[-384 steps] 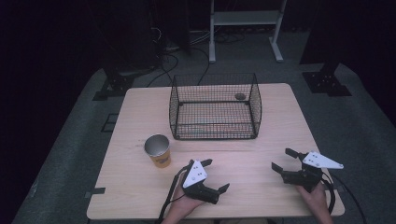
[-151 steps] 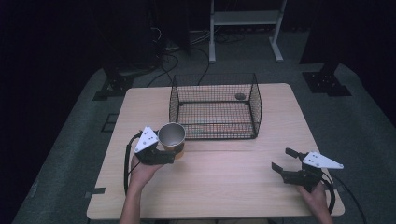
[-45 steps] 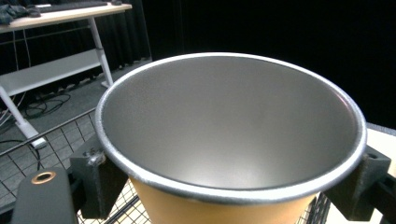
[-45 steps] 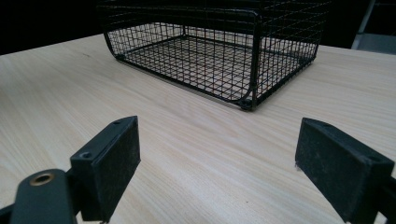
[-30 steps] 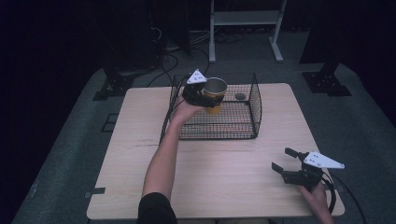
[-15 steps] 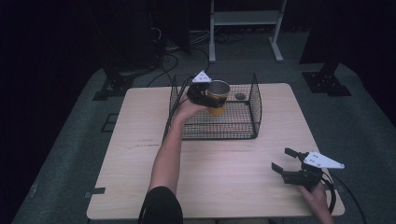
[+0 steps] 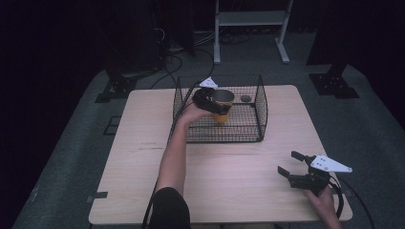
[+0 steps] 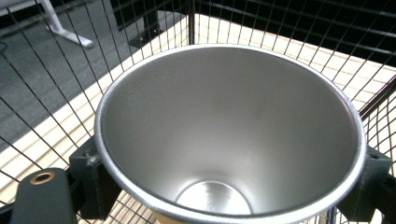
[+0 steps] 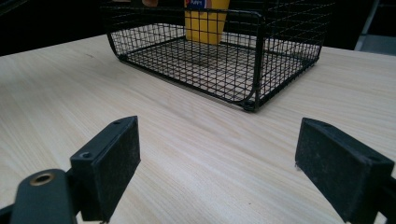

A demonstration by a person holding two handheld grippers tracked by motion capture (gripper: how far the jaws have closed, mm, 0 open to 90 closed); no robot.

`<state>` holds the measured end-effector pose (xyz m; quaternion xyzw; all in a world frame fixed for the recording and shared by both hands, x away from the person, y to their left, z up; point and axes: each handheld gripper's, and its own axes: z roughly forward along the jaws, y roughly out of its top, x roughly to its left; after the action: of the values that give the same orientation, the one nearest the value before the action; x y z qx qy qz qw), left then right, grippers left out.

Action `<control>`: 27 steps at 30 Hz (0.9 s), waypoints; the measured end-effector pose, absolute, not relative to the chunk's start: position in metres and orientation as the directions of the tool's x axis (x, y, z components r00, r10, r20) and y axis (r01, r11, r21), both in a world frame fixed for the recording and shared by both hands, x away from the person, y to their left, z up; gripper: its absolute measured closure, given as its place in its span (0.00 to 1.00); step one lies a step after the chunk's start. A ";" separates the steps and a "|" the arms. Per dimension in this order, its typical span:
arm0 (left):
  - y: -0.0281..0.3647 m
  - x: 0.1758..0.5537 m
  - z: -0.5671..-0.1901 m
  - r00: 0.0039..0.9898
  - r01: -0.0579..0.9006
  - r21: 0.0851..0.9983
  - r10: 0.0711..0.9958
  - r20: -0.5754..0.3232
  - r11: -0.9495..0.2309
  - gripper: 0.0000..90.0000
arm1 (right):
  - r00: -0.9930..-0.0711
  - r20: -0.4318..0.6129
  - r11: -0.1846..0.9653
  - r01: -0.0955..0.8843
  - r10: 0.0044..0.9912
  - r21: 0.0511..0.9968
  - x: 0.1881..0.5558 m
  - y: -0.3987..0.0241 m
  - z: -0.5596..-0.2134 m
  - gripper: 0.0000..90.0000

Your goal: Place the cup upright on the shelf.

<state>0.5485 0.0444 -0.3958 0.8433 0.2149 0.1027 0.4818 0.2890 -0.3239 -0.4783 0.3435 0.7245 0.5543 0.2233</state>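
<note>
cup (image 7: 222, 102) has dropped lower into wire basket (image 7: 219, 109), 12 o'clock on counter (image 7: 143, 157) | left tongs (image 7: 210, 99) pinching its rim | right tongs (image 7: 298, 164) spread, idle at 4 o'clock | release looks close

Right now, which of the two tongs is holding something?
The left tongs, raised over the wire basket, are shut on the metal cup. The right tongs rest open on the table, nothing between them.

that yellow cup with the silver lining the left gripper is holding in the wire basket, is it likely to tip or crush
The tapered yellow cup with the silvery inside probably tips easily: its mouth is far wider than its base. It looks light and thin-walled, so the left hand-held gripper clamping it could dent it. Its round rim suggests it would roll if it fell over.
</note>
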 end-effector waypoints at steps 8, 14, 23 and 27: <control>0.043 0.552 -0.405 0.892 0.287 0.832 0.449 -0.051 -0.475 0.14 | -0.664 0.056 0.151 0.249 0.745 0.957 0.289 -0.324 -0.478 0.14; 0.040 0.554 -0.409 0.900 0.283 0.812 0.435 -0.041 -0.510 0.14 | -0.664 0.054 0.152 0.249 0.746 0.957 0.289 -0.323 -0.478 0.14; 0.037 0.554 -0.410 0.903 0.276 0.804 0.429 -0.030 -0.526 0.13 | -0.664 0.054 0.152 0.249 0.746 0.957 0.289 -0.323 -0.478 0.14; 0.037 0.554 -0.409 0.905 0.277 0.806 0.424 -0.036 -0.523 0.11 | -0.665 0.053 0.153 0.248 0.745 0.957 0.289 -0.323 -0.478 0.14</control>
<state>0.5537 0.0372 -0.4087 0.8687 0.2018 0.0827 0.4448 0.2889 -0.3234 -0.4783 0.3425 0.7252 0.5535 0.2246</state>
